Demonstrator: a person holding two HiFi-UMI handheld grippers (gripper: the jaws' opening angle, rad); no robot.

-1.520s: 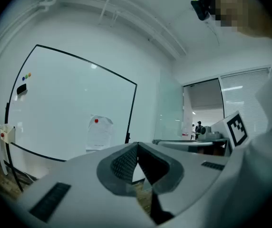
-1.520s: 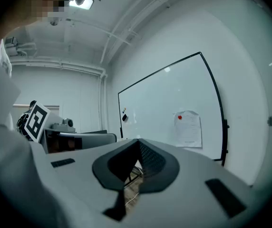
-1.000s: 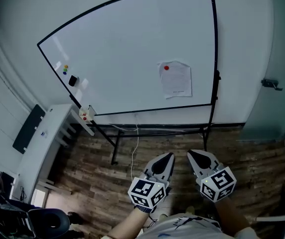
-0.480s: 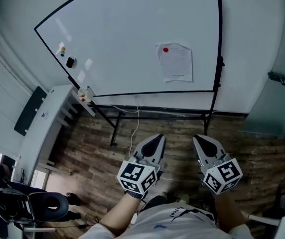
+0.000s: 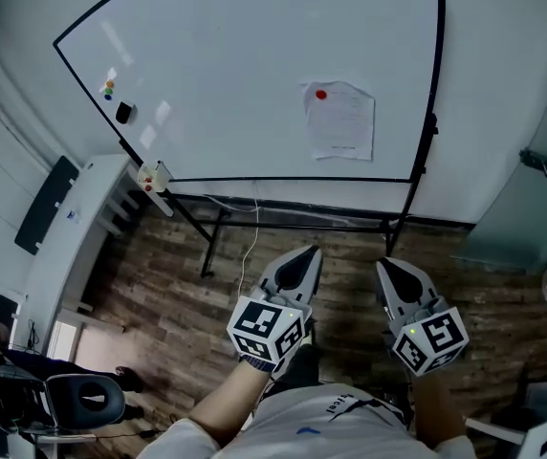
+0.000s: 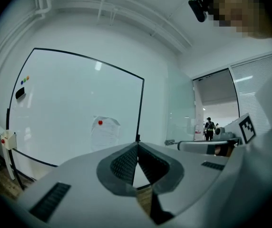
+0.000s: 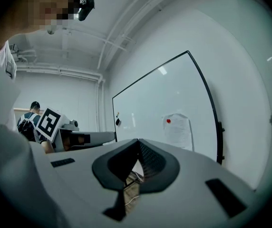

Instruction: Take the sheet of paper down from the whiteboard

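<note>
A white sheet of paper [image 5: 339, 120] hangs on the whiteboard [image 5: 235, 75], pinned near its top by a red magnet [image 5: 321, 94]. It also shows in the left gripper view as the paper [image 6: 105, 132] and in the right gripper view as the paper [image 7: 179, 129]. Both grippers are held low, well short of the board. My left gripper [image 5: 309, 252] is shut with nothing in it, its tips meeting [image 6: 137, 145]. My right gripper [image 5: 384, 265] is shut and empty too, jaws closed [image 7: 138, 140].
The whiteboard stands on a black frame [image 5: 403, 213] over a wooden floor [image 5: 197, 295]. Small magnets [image 5: 109, 88] and an eraser [image 5: 123, 113] sit at its left. A white desk [image 5: 68, 247] and a chair [image 5: 87, 400] are at the left. A glass door handle [image 5: 541, 163] is at the right.
The whole view has shifted: the whiteboard and paper have grown larger and slid up in frame, and both grippers have come forward with me, still shut.
</note>
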